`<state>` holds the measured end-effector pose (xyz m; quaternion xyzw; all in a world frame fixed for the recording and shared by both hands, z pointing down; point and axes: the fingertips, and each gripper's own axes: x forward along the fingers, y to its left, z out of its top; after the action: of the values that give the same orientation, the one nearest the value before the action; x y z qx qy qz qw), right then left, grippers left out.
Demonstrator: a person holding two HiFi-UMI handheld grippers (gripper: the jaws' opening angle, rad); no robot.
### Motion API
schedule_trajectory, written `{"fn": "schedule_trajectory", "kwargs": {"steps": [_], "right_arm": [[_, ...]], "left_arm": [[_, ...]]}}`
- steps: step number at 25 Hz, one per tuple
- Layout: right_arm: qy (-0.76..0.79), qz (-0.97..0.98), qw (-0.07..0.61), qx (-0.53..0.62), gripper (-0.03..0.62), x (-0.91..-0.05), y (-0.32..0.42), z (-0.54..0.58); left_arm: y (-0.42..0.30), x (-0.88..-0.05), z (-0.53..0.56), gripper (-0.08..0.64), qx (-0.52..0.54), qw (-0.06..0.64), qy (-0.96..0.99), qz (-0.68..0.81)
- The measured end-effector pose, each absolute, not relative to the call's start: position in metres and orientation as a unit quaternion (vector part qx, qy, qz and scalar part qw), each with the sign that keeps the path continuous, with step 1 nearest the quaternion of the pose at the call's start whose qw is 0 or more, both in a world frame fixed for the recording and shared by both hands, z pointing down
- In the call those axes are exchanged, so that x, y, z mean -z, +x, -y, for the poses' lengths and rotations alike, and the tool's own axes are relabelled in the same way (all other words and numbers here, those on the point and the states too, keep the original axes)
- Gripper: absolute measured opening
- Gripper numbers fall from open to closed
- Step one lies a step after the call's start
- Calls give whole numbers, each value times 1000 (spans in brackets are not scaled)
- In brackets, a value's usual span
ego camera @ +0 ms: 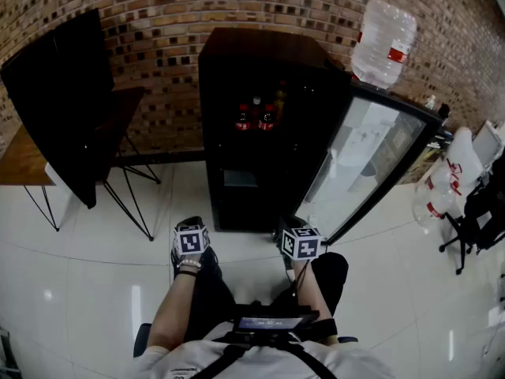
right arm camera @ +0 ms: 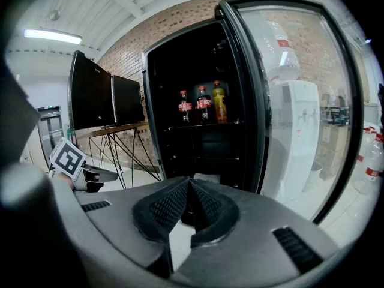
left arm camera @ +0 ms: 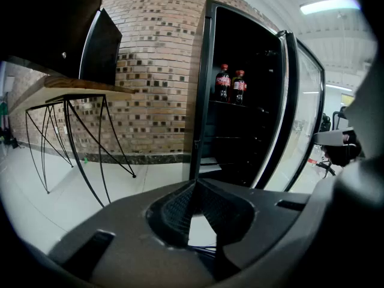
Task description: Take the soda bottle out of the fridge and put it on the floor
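Note:
A black fridge [ego camera: 260,69] stands against the brick wall with its glass door [ego camera: 371,164] swung open to the right. Two cola bottles with red labels [ego camera: 245,118] [ego camera: 267,118] stand upright on an upper shelf; in the right gripper view a cola bottle [right arm camera: 185,107] has a second one and a yellow-orange bottle [right arm camera: 219,102] beside it. The left gripper view shows the two colas [left arm camera: 222,83]. My left gripper [ego camera: 188,227] and right gripper [ego camera: 293,227] hover low in front of the fridge, well short of the shelf. Both are shut and hold nothing [left arm camera: 196,183] [right arm camera: 189,182].
A wooden table on thin black legs [ego camera: 20,164] with dark monitors [ego camera: 63,93] stands left of the fridge. A large water jug [ego camera: 384,42] sits on the fridge top. More jugs [ego camera: 434,200] and a chair base [ego camera: 465,243] crowd the right. White tiled floor [ego camera: 95,275] lies underfoot.

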<state>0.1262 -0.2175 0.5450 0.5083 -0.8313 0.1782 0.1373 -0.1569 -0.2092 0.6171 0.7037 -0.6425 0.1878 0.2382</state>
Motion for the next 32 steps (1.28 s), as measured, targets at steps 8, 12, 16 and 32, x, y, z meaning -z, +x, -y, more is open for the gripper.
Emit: {"fn": "schedule_trajectory", "kwargs": {"steps": [8,12,16,32], "right_arm": [[510,833,129,-174,6,-539,126,219],[517,831,122,-165,8,-532,129,225],[528,831,105,-140,22,-507,134,251],[500,862,81,-22,187,-346,81,436]], "left_arm": [[-154,-623,209,2,-190,240,709,636],[-152,-622,211,2,-187,238,711,635],[-152,-621,213,2,-172,247,715,631],[-161,-627,224,2,-170,244,712,636]]}}
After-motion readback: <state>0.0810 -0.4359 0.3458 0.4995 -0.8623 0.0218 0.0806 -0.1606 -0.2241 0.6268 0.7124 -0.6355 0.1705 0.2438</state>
